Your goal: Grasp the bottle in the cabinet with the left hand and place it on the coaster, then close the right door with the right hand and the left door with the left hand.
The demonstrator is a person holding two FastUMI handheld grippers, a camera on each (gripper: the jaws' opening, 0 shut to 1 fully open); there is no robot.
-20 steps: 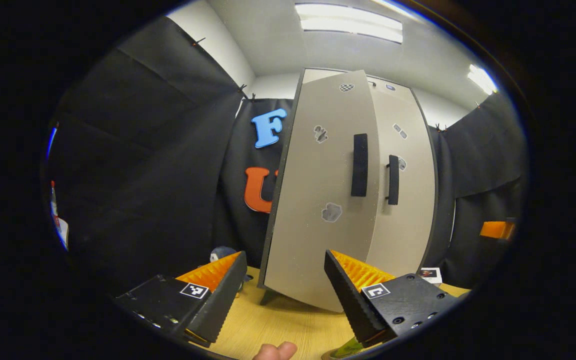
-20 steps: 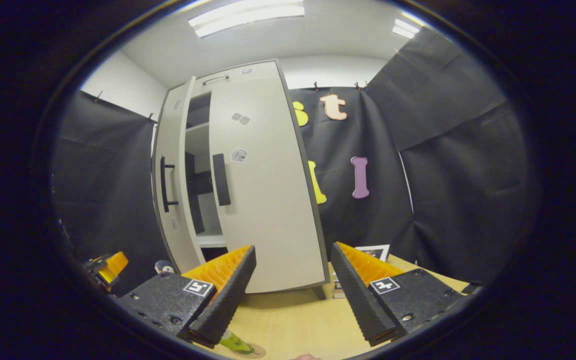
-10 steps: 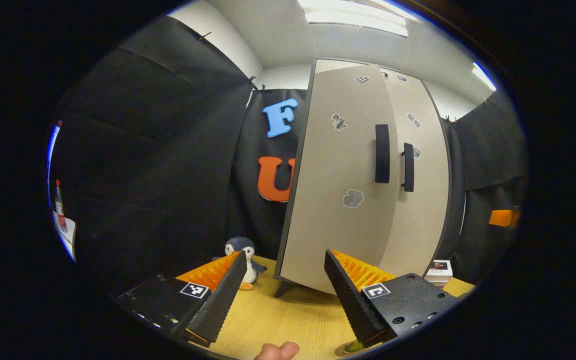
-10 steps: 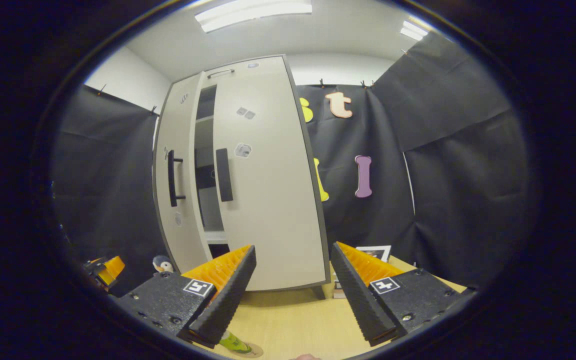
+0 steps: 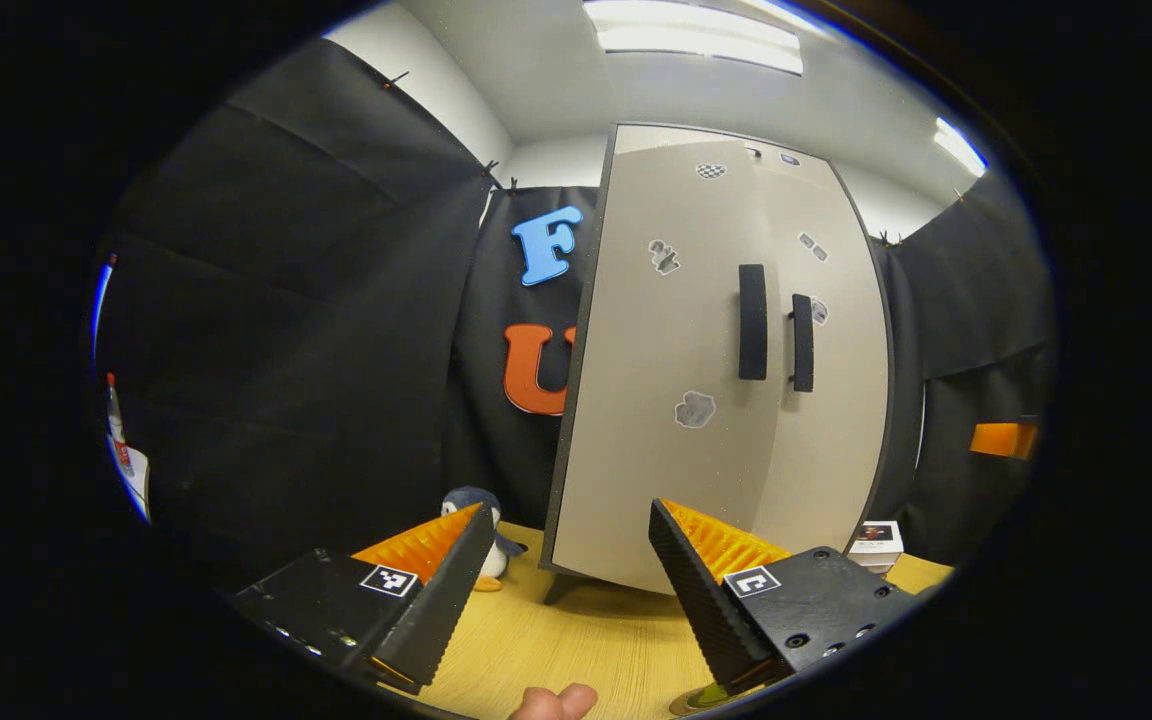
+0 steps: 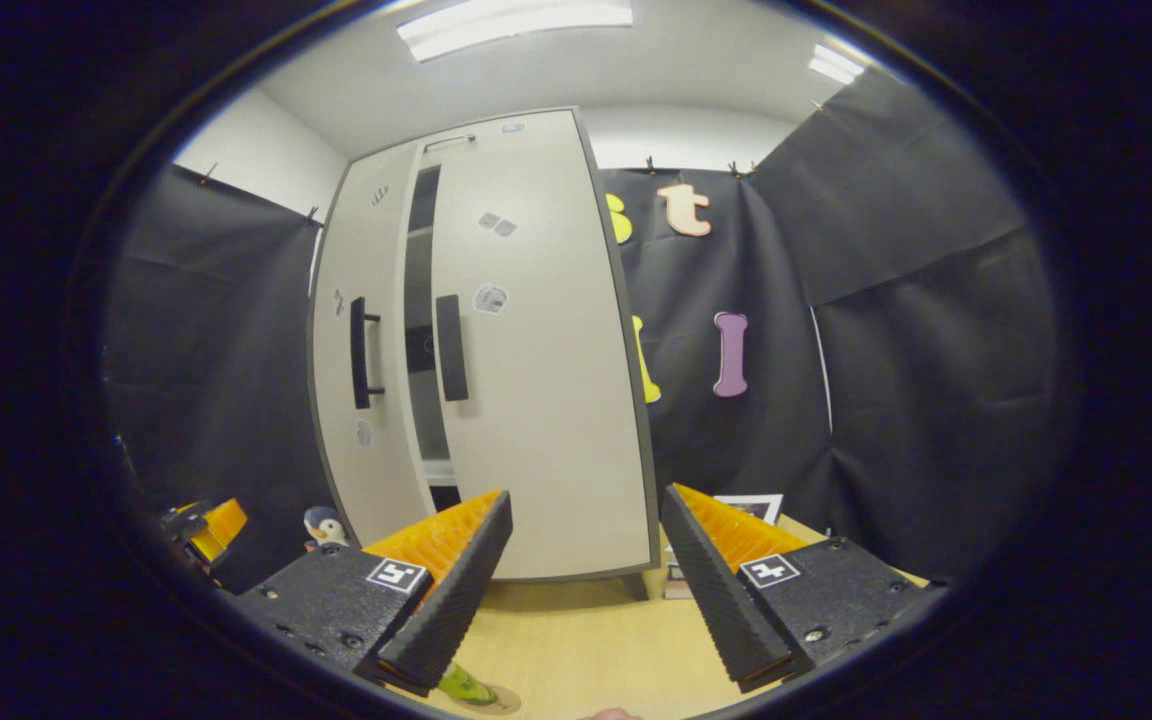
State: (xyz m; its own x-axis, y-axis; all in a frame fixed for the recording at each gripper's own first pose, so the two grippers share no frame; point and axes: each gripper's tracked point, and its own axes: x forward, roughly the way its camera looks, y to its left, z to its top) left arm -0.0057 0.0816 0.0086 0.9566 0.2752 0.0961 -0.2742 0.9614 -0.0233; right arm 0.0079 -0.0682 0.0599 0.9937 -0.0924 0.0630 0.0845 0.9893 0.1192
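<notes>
The bottle [image 6: 463, 686] lies at the near table edge on the coaster [image 6: 496, 699], so the door-closing step is in hand. The left door [image 6: 361, 340] stands slightly ajar beside the right door [image 6: 536, 350]; a last push should seat it. Left gripper [image 5: 571, 570] and right gripper [image 6: 586, 560] hover near the cabinet, spread wide, grasping nothing.

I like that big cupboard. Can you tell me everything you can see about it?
The cupboard is tall and pale beige with dark edges, standing upright on short dark legs on the wooden table. It has two doors, each with a black bar handle and small grey stickers. The right door looks shut; the left door is open a crack, showing a shelf inside. Neither claw touches it.
</notes>
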